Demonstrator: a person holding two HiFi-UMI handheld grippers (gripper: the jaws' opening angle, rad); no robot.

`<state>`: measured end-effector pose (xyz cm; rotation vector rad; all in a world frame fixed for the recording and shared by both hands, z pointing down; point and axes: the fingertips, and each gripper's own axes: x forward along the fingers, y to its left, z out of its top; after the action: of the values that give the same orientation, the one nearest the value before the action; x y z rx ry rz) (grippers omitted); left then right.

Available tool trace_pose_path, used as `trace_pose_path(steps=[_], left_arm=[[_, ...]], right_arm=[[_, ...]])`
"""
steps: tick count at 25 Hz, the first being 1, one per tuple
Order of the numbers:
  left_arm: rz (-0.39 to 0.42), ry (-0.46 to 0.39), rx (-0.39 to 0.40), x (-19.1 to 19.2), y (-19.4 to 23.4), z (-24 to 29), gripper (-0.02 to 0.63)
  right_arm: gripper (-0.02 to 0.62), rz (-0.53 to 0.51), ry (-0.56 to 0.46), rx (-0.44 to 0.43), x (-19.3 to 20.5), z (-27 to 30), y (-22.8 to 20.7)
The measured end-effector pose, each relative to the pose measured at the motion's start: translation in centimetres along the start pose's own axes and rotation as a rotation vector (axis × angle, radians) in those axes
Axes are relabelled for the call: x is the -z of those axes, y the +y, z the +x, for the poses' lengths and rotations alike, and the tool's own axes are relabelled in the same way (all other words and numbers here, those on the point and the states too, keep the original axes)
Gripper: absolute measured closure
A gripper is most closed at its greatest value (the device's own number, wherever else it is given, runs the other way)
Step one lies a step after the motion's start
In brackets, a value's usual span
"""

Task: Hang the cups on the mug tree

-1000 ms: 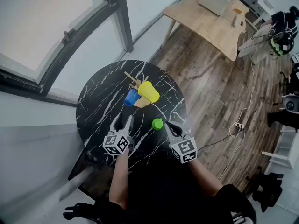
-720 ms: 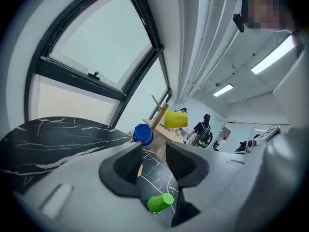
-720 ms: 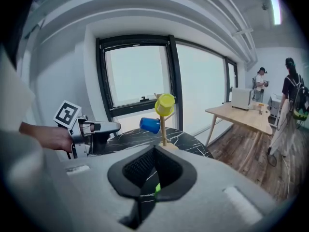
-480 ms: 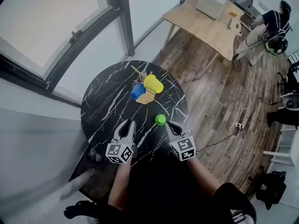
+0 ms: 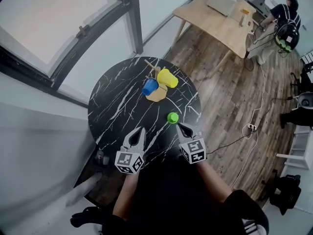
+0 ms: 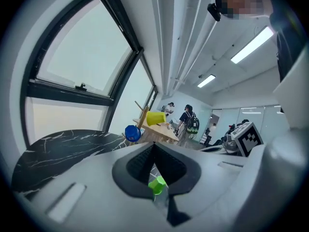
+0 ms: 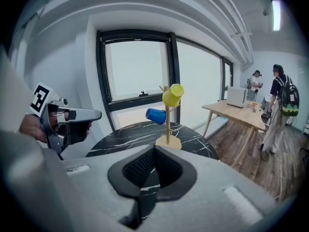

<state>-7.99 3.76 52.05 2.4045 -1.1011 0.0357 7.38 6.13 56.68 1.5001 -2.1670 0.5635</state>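
A wooden mug tree [image 5: 157, 88] stands at the far side of the round black marble table [image 5: 115, 109]. On its pegs hang a blue cup [image 5: 149, 86] and a yellow cup [image 5: 167, 78]. A green cup [image 5: 172, 117] stands alone on the table, just beyond my right gripper [image 5: 180, 126], which is shut and empty. My left gripper [image 5: 138, 131] hovers near the table's front edge, shut on nothing. In the left gripper view the green cup [image 6: 156, 185] shows through the gap under the shut jaws. The right gripper view looks at the tree [image 7: 167, 122], with the yellow cup [image 7: 173, 94] above the blue cup [image 7: 156, 115].
A large window [image 5: 54, 23] runs along the left. A light wooden table [image 5: 220, 26] stands at the back right on a plank floor, where a white cable [image 5: 254, 121] trails. People [image 5: 283, 18] stand beyond it. The black table's front edge lies under both grippers.
The left gripper's jaws have gone from wide open to shut, with nothing in them. Both grippers sit slightly nearer the front edge. The green cup has stayed on the table.
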Motion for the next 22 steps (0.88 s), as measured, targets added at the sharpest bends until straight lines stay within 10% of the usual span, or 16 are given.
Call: trace_pose_path(steps=[9, 22], left_arm=[[0.038, 0.048, 0.039, 1.2, -2.0, -0.6, 0.607], [0.049, 0.049, 0.1, 0.9, -4.1, 0.5, 0.606]], right_arm=[[0.59, 0.042, 0.149, 0.046, 5.6, 2.9, -0.8], [0.366, 0.073, 0.338, 0.078, 13.4, 9.1, -2.9]])
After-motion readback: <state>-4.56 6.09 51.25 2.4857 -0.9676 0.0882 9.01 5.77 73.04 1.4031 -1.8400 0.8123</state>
